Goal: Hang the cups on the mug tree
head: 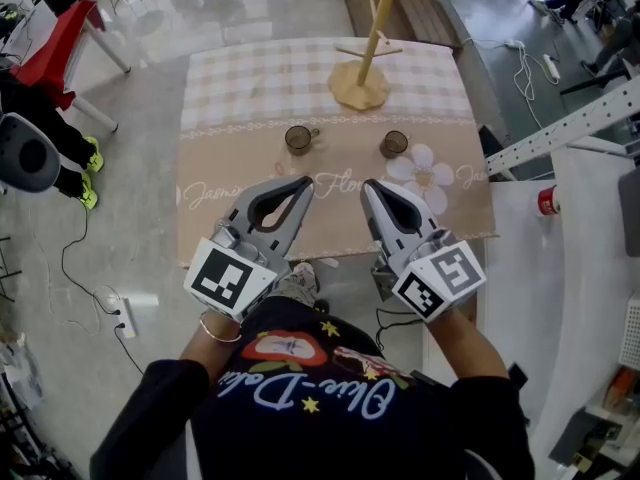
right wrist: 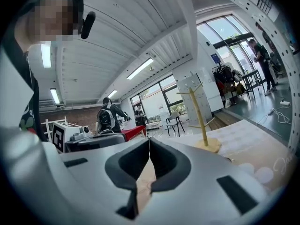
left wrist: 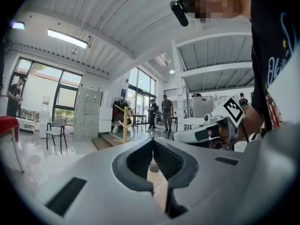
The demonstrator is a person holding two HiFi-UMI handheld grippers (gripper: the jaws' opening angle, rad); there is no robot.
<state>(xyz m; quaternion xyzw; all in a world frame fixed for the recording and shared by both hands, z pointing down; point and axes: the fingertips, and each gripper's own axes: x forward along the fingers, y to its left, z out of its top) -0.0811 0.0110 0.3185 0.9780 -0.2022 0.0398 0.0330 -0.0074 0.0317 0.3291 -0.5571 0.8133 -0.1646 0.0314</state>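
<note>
Left gripper (head: 305, 182) and right gripper (head: 368, 185), lower centre, are closed and empty. Brown glass left cup (head: 299, 138) and right cup (head: 394, 144) stand above, untouched.

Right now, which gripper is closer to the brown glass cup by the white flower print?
Right. The right gripper sits just short of the brown glass cup; the left gripper is farther off, to its left.
</note>
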